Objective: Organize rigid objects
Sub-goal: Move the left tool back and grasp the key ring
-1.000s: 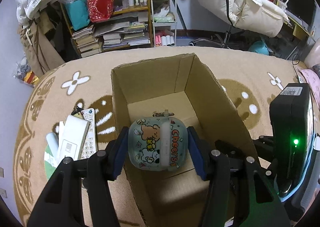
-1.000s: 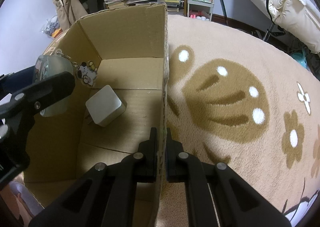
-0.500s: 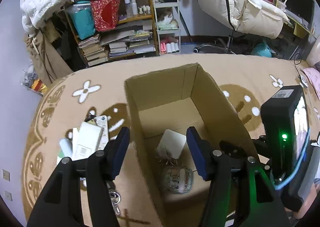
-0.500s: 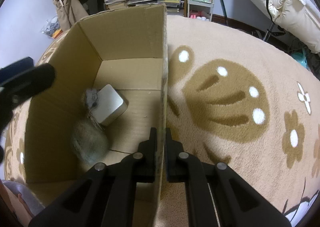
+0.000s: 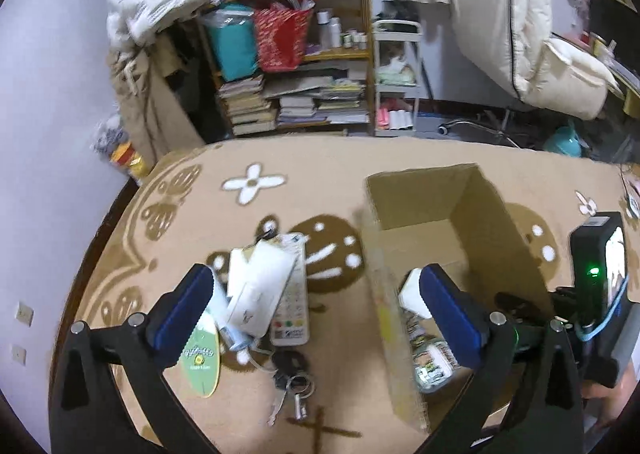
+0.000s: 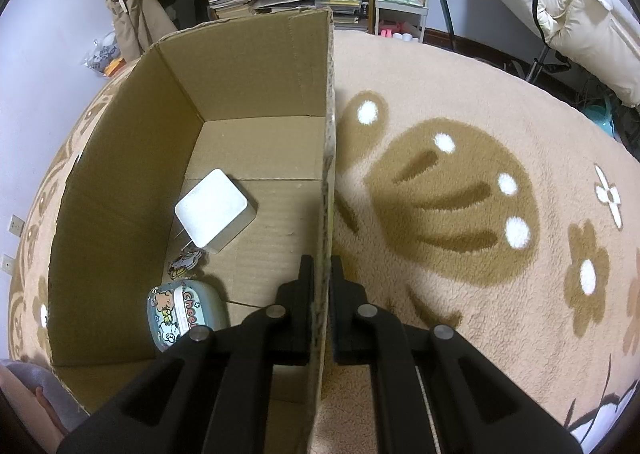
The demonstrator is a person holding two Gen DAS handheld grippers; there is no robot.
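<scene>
Surface: patterned rug (image 6: 460, 181), cluttered room.
Box (image 6: 256, 69): holds case (image 6: 180, 310) and white cube (image 6: 214, 213).
Right gripper (image 6: 321, 286): pinches box wall.
Left gripper (image 5: 316, 294): jaws spread, empty.
Next: probably grab the remote (image 5: 292, 294) from the pile on the rug.

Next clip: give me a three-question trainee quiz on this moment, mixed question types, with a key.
1. True or false: the right tool is clamped on a wall of the cardboard box.
2. Which item lies inside the box? A) remote control B) keys C) cartoon-print case
3. Fill in: the left tool is open and holds ____.

Key
1. True: its fingers pinch the right-hand wall.
2. C. It lies beside the white cube charger; the remote control and keys lie on the rug outside.
3. Nothing.
</scene>
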